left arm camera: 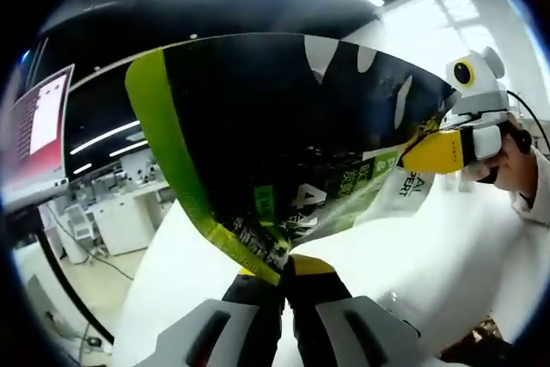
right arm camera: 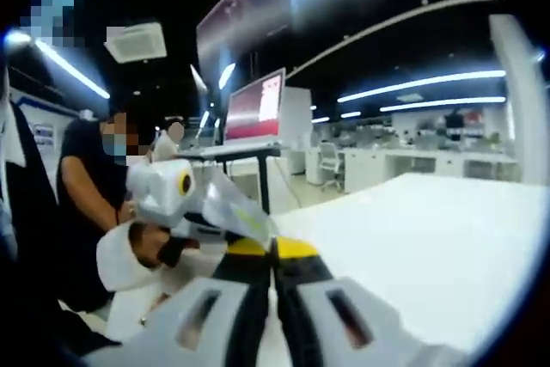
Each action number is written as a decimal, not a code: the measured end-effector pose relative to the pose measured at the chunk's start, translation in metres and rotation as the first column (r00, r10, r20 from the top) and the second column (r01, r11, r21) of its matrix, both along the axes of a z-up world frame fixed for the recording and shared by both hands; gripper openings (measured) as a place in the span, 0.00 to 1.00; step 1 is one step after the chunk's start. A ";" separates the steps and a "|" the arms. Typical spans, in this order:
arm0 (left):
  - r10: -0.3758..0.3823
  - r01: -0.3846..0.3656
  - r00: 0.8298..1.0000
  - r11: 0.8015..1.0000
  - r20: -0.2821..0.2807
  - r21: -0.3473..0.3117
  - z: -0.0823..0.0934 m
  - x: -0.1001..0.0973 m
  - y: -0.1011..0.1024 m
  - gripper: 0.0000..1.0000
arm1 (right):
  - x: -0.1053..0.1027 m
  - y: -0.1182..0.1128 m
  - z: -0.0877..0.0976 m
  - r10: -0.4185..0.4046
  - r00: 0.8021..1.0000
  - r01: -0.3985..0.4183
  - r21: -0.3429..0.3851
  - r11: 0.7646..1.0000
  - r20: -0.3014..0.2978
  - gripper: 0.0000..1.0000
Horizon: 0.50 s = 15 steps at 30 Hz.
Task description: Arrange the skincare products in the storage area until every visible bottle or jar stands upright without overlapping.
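Observation:
A large black pouch (left arm camera: 284, 126) with a lime-green stripe and white print hangs in the air in the left gripper view. My left gripper (left arm camera: 284, 269) rises from below with its jaws shut on the pouch's lower edge. My right gripper (left arm camera: 427, 154), with yellow tips and held by a hand, is clamped on the pouch's right edge. In the right gripper view, my right gripper (right arm camera: 273, 249) is shut on the pouch (right arm camera: 239, 210), seen edge-on. The left gripper (right arm camera: 199, 204) holds the pouch's far end in a white-sleeved hand (right arm camera: 122, 262).
A white table (left arm camera: 447, 247) lies below the pouch and stretches to the right (right arm camera: 430, 247). A monitor with a pink-red screen (right arm camera: 254, 109) stands on a stand behind it, at the left edge (left arm camera: 39, 122) in the left gripper view. A person in a dark top (right arm camera: 86, 195) stands at the left.

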<state>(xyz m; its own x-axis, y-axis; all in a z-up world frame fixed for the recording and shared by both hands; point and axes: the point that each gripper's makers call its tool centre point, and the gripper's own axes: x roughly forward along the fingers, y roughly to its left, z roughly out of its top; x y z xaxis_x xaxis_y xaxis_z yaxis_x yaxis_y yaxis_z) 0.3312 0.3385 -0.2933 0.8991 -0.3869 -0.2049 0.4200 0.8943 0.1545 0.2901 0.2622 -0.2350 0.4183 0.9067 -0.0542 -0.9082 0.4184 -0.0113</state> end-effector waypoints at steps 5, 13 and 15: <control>-0.035 0.034 0.999 0.999 -0.014 -0.024 -0.001 -0.002 -0.006 0.00 | 0.002 0.000 0.011 -0.014 0.994 0.012 0.011 1.000 0.113 0.00; -0.157 0.146 0.987 0.952 -0.019 -0.270 0.017 -0.012 -0.019 0.00 | 0.006 -0.010 0.033 -0.046 0.973 0.025 0.098 0.995 0.225 0.00; -0.158 0.155 0.987 0.952 0.009 -0.264 0.022 -0.013 -0.020 0.00 | 0.005 -0.007 0.032 -0.031 0.977 0.009 0.102 0.995 0.211 0.05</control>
